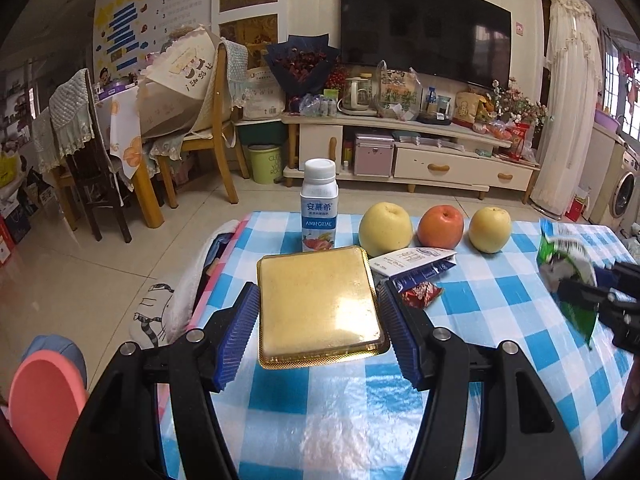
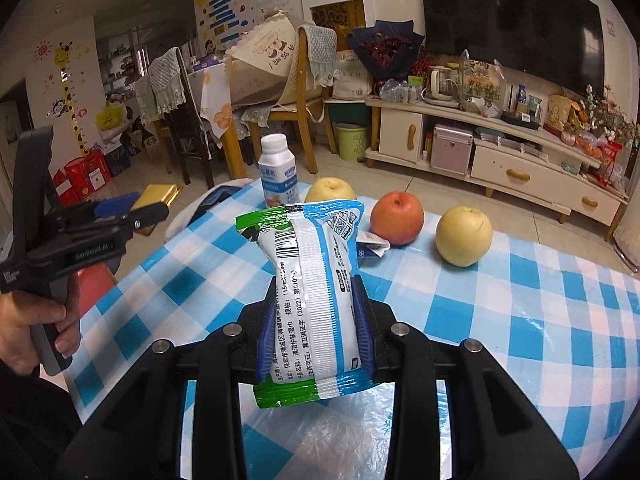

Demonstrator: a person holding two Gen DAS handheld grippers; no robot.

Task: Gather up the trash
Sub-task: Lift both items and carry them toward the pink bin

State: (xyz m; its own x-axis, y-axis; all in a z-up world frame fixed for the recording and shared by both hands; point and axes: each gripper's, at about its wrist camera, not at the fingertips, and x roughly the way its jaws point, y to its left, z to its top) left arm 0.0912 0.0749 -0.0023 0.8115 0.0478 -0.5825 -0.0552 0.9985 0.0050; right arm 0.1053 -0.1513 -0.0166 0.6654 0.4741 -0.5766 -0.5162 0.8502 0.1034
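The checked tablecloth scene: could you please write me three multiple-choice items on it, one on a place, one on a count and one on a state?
1. Where does the white yoghurt bottle stand?
A. At the far edge of the blue-and-white checked tablecloth, left of the fruit
B. Between the fruits
C. On the floor

2. How many round fruits lie in the row: yellow apple, red apple, yellow apple?
A. Two
B. Three
C. Five

3. What does the right gripper hold?
A. Nothing
B. A red apple
C. A green, blue and white plastic wipes packet

Answers: 1 A, the bottle stands left of the row; 2 B, three are visible; 3 C, the jaws clamp the packet's sides.
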